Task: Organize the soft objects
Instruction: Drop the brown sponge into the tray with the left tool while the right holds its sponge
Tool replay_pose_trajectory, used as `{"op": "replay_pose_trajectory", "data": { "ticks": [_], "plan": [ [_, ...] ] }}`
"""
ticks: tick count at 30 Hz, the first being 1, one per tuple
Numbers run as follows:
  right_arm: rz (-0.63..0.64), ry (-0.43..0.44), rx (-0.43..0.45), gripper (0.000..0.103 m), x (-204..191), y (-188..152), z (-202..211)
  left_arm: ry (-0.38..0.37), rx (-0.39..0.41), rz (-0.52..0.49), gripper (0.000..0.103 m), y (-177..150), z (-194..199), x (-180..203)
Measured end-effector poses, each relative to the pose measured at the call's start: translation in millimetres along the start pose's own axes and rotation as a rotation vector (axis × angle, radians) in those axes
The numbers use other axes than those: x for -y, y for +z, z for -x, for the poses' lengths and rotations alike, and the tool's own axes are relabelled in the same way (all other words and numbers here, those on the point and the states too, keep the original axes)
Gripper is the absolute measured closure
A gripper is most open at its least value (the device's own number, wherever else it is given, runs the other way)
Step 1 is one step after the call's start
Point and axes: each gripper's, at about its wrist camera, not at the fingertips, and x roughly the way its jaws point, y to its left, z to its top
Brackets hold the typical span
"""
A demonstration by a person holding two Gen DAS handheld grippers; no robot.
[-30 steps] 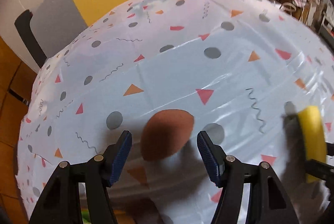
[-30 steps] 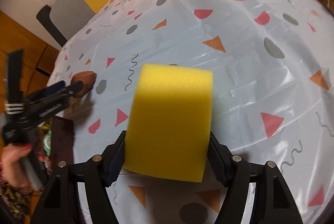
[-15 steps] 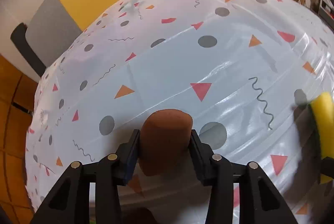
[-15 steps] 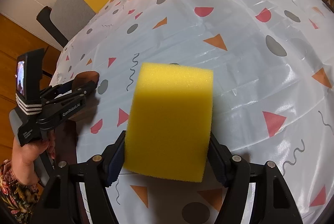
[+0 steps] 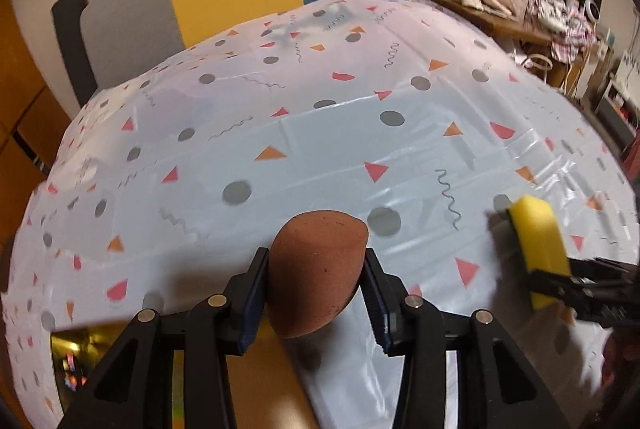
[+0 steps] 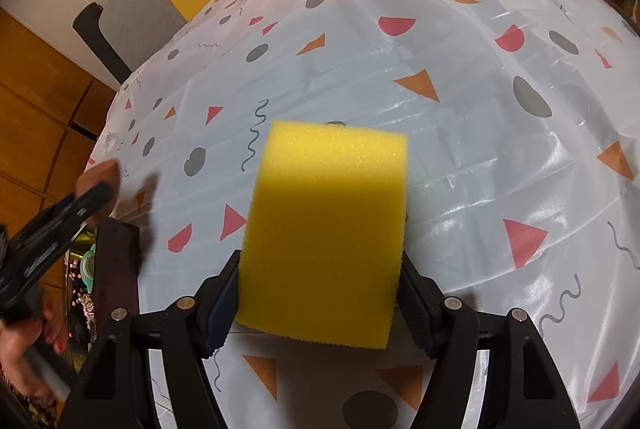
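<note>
Holding both items clear of the patterned tablecloth point(image 5: 320, 157), which spreads ahead of and beneath both grippers. Right gripper point(image 6: 318, 293) is clenched on the yellow foam sponge block point(image 6: 326, 229); block stands far forward of the pads, gripped only at its near end. Risk: foam compresses, block pivots or slides out on a fast swing. Left gripper point(image 5: 314, 299) grasps the brown teardrop makeup sponge point(image 5: 316, 269) between its pads, over the table's near edge. Risk: rounded, tapered body squirts forward under squeeze and drops off the edge to the floor. No container is visible.
</note>
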Motion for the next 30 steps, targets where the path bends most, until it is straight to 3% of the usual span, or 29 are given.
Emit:
{"op": "replay_pose_trajectory", "data": {
  "ticks": [12, 16, 23, 30],
  "plan": [
    [0.079, -0.054, 0.016, 0.032, -8.7, -6.0, -1.6, -0.094, 0.037, 0.096, 0.059, -88.8, 88.5, -49.7],
    [0.105, -0.077, 0.02, 0.032, -12.4, -8.7, -2.2, -0.115, 0.016, 0.12, 0.059, -124.3, 107.1, -62.3],
    [0.135, -0.106, 0.027, 0.032, -15.5, -13.9, -1.3, -0.147, -0.03, 0.148, 0.058, -178.2, 117.7, -69.7],
    [0.111, -0.079, 0.035, 0.034, -16.3, -20.0, 4.4, -0.211, -0.081, 0.164, 0.055, -208.0, 102.5, -60.6]
  ]
}}
